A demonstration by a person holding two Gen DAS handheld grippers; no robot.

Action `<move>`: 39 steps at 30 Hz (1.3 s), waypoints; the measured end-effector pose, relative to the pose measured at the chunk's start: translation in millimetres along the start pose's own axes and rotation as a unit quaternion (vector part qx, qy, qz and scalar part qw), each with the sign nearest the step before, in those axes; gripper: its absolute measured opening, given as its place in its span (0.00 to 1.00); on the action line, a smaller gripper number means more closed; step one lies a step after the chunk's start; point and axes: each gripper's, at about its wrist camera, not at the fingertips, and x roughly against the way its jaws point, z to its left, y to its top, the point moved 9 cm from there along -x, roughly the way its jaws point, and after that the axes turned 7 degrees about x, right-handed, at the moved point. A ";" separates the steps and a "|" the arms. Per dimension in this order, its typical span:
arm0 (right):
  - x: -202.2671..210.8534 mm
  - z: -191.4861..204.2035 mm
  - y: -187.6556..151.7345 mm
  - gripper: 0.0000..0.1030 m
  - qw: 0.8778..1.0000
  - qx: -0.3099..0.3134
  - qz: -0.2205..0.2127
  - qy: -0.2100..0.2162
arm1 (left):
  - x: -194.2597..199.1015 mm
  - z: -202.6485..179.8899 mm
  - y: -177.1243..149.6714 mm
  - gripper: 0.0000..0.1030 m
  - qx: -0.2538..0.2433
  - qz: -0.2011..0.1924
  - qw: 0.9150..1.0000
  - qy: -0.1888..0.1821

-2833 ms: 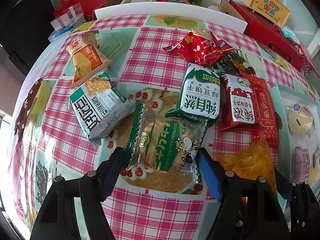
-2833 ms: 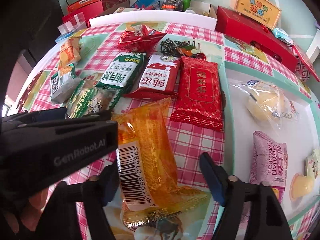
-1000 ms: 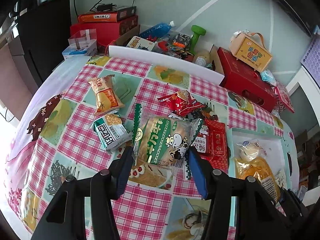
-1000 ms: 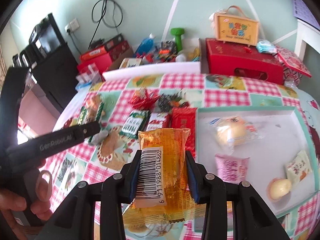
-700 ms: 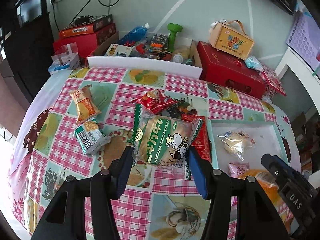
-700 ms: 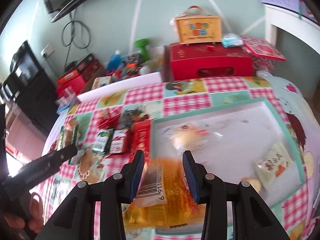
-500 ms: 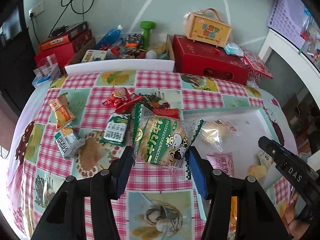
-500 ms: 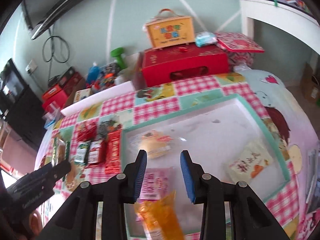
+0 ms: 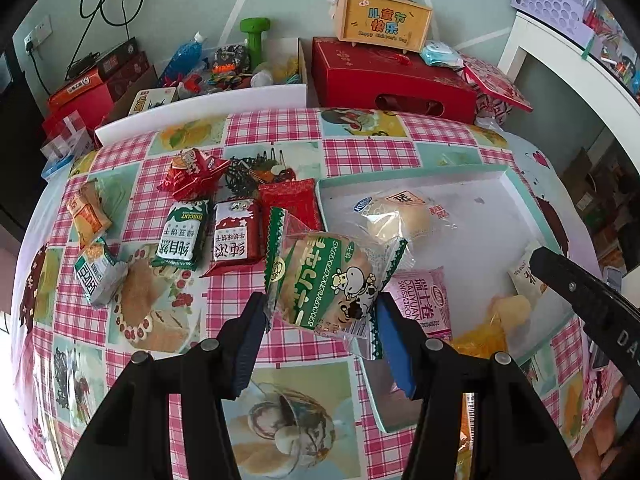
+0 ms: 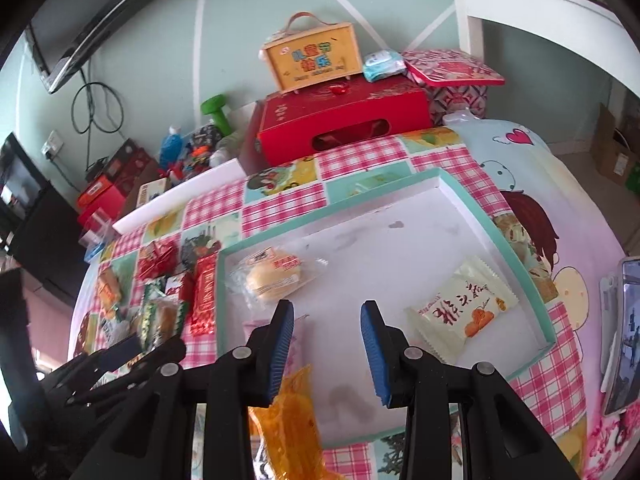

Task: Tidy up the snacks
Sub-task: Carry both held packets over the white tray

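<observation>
My left gripper (image 9: pixel 320 320) is shut on a clear and green snack pack with a cow on it (image 9: pixel 326 280), held above the table near the left rim of the teal-edged white tray (image 9: pixel 516 190). My right gripper (image 10: pixel 326 332) is open and empty above the tray (image 10: pixel 460 196). The orange snack bag (image 10: pixel 290 416) lies in the tray below its left finger and also shows in the left wrist view (image 9: pixel 482 338). The tray also holds a clear-wrapped bun (image 10: pixel 272 274), a pink pack (image 9: pixel 422 300) and a cream pack (image 10: pixel 464 306).
Several snack packs lie on the checked tablecloth left of the tray: a green biscuit pack (image 9: pixel 182 236), a red-white pack (image 9: pixel 234 236), a red pack (image 9: pixel 292 200) and an orange pack (image 9: pixel 88 212). A red box (image 10: pixel 344 120) and clutter stand beyond the table. A phone (image 10: pixel 628 332) lies at right.
My right gripper has let go of the orange bag, which now lies in the tray. My left gripper has carried the cow pack rightwards, closer to the tray.
</observation>
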 end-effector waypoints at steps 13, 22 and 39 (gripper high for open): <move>-4.6 40.9 -66.8 0.57 0.996 0.068 0.057 0.011 | 2.7 16.3 -36.4 0.55 0.021 0.020 1.000 0.001; -14.0 35.3 -74.3 0.38 0.995 0.078 0.068 -0.002 | 1.4 16.4 -35.6 0.55 0.021 0.020 1.000 0.004; -13.2 2.8 -27.6 0.36 1.000 0.010 -0.009 0.005 | 2.1 -1.2 -20.4 0.55 -0.005 -0.008 1.000 0.014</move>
